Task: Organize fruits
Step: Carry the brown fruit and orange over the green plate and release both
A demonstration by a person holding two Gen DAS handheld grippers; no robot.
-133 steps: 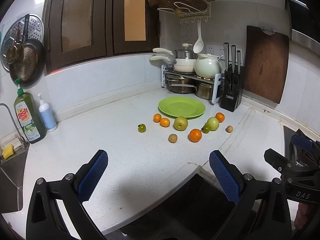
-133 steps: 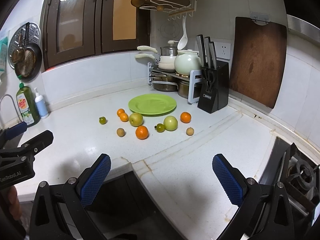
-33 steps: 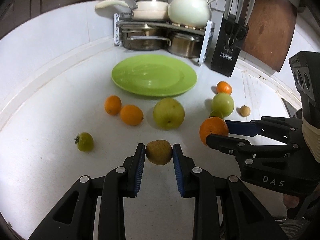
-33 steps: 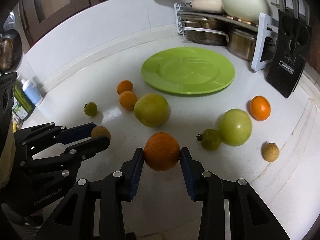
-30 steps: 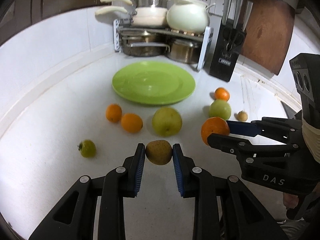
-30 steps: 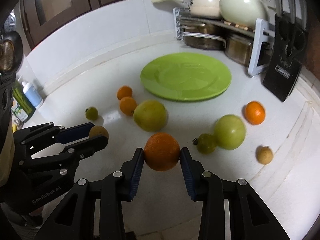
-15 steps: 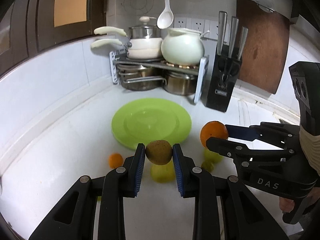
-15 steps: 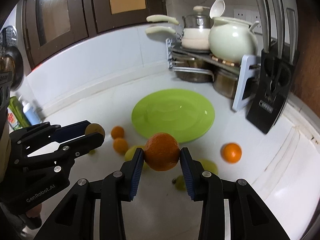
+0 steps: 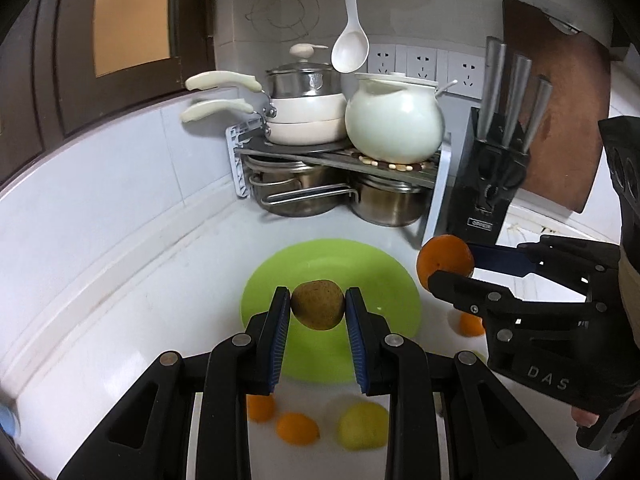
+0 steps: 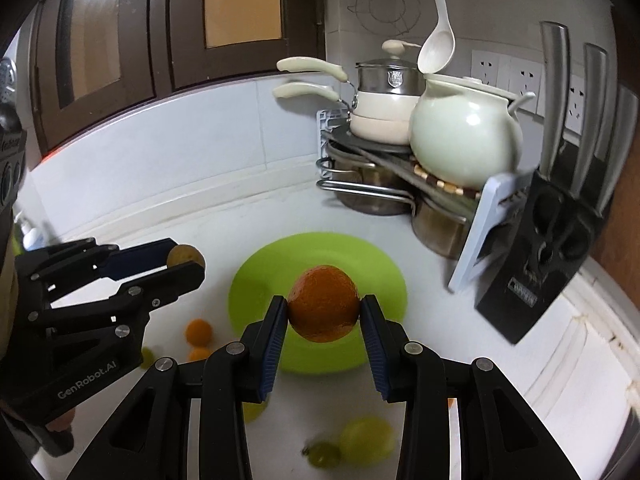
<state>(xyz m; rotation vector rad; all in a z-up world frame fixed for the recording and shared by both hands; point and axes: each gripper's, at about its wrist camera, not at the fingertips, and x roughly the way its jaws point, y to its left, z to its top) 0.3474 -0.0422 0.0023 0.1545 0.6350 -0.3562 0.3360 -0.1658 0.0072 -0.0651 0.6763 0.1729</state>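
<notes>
My left gripper (image 9: pixel 318 306) is shut on a small brown fruit (image 9: pixel 318 305), held in the air in front of the green plate (image 9: pixel 360 264). My right gripper (image 10: pixel 323 309) is shut on a large orange (image 10: pixel 323 303), also lifted over the green plate (image 10: pixel 256 276). The orange (image 9: pixel 445 261) in the right gripper shows at the right of the left wrist view. At the left of the right wrist view the brown fruit (image 10: pixel 185 257) sits in the left gripper. Loose oranges (image 9: pixel 298 428), (image 10: pixel 199 330) and yellow-green fruits (image 9: pixel 362 426), (image 10: pixel 366 442) lie on the white counter below.
A pot rack (image 9: pixel 340 168) with pans and a white ceramic pot (image 9: pixel 394 120) stands behind the plate. A black knife block (image 9: pixel 494 176) and a wooden cutting board (image 9: pixel 560 92) are at the right. A white ladle (image 9: pixel 350 46) hangs on the wall.
Both grippers have risen with their fruits and moved toward the plate. The loose fruits on the counter have dropped to the bottom of both views.
</notes>
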